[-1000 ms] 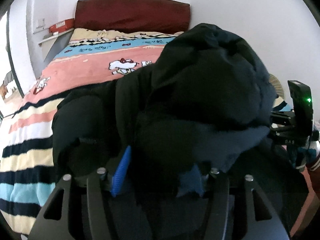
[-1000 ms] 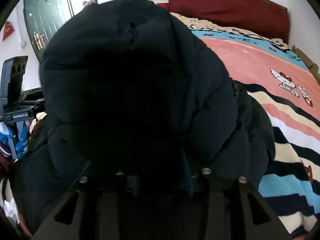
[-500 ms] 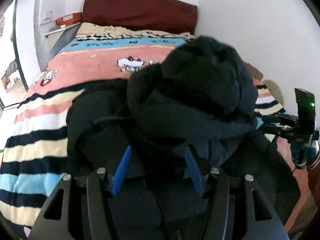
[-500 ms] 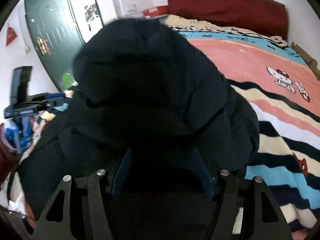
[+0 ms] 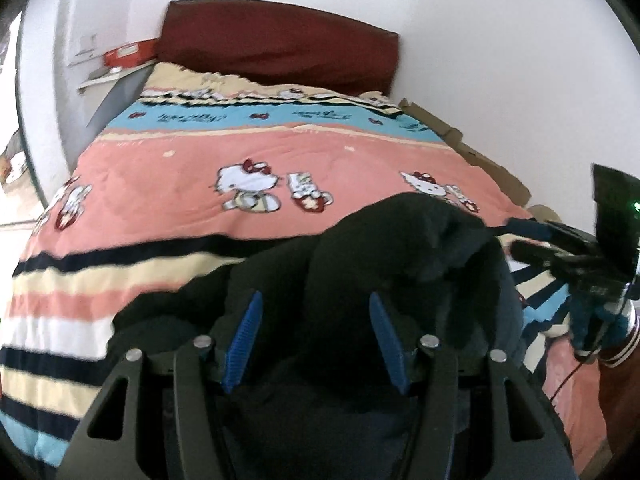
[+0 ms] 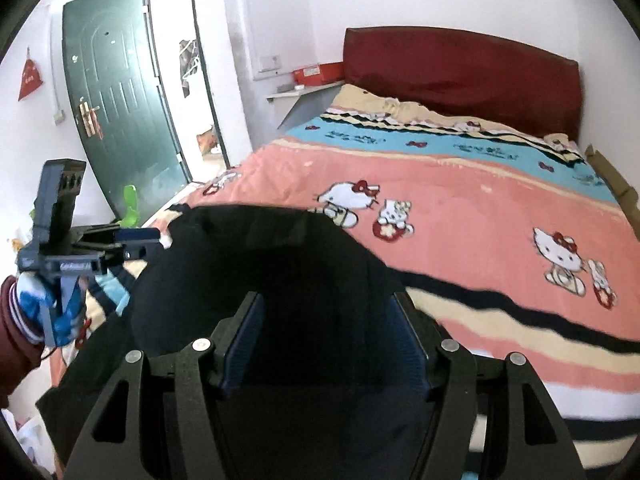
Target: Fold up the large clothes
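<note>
A large black padded jacket [image 5: 400,248] lies bunched on the near end of the bed [image 5: 280,152]. It also fills the lower middle of the right wrist view [image 6: 280,264]. My left gripper [image 5: 314,340] is open, its blue pads [image 5: 244,340] spread wide with jacket fabric lying loose between them. My right gripper [image 6: 324,344] is open too, its pads [image 6: 244,340] apart over the dark fabric. The right gripper also shows at the right edge of the left wrist view [image 5: 528,240], beside the jacket. The left gripper shows at the left of the right wrist view [image 6: 152,240].
The bed carries a striped pink, blue and cream cartoon-cat blanket [image 6: 480,208] and a dark red headboard [image 5: 280,44]. A white wall [image 5: 500,60] runs along its right side. A green door [image 6: 116,120] stands open at the left. A small shelf [image 6: 304,88] holds a red box.
Both grippers have opened and let go of the jacket. The raised bundle has dropped down onto the bed, uncovering the blanket behind it. Both grippers have drawn back.
</note>
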Motion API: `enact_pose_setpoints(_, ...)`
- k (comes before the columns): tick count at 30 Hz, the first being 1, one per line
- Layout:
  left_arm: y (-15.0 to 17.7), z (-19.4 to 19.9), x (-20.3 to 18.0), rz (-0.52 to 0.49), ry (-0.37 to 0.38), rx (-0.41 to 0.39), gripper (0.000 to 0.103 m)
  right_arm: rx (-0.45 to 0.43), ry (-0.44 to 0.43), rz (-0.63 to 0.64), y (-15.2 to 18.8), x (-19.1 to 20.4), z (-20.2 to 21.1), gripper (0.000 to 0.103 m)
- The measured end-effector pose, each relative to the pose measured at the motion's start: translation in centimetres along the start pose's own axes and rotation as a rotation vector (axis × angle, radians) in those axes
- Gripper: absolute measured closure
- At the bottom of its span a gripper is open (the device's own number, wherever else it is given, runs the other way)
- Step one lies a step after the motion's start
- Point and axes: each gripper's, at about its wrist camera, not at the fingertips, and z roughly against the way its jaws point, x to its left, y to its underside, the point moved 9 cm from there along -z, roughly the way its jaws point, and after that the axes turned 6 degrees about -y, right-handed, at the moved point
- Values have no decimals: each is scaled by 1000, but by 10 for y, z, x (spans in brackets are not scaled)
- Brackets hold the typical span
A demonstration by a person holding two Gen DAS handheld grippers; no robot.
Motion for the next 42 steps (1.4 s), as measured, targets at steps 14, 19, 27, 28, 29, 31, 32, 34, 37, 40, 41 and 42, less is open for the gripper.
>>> enact_pose_setpoints(14,114,-18,-38,-104,14,147,47,224,-107,-1,111,43,-44,39)
enact_pose_setpoints(19,149,-1,-50,-182,-38,129,44,255,-107,30,152,63,-18,39)
enact_pose_setpoints(27,149,-42,-40,-121,-86,117,43,272,-39,-49,163,39,-42,38)
enact_pose_setpoints(28,149,-46,-38,-113,-86,112,43,267,-38,-60,163,36,-48,38)
enact_pose_setpoints(29,148,-51,-36,-105,-90,109,43,261,-37,-69,163,33,-54,38)
enact_pose_setpoints(31,148,-56,-35,-102,-102,114,43,257,-24,-73,162,28,-62,38)
enact_pose_setpoints(32,148,-57,-35,-105,-109,119,43,260,-12,-72,161,27,-65,38)
enact_pose_setpoints(34,151,-55,-37,-109,-118,125,43,269,6,-65,161,27,-67,38)
enact_pose_setpoints(37,148,-45,-39,-119,-123,122,43,283,19,-48,159,30,-62,39)
enact_pose_setpoints(40,141,-31,-40,-95,-96,113,43,290,4,-50,155,35,-51,37)
enact_pose_setpoints(41,140,-27,-39,-90,-91,108,43,284,-2,-53,152,36,-46,37)
enact_pose_setpoints(42,137,-24,-38,-86,-87,104,43,274,-4,-55,149,36,-42,37)
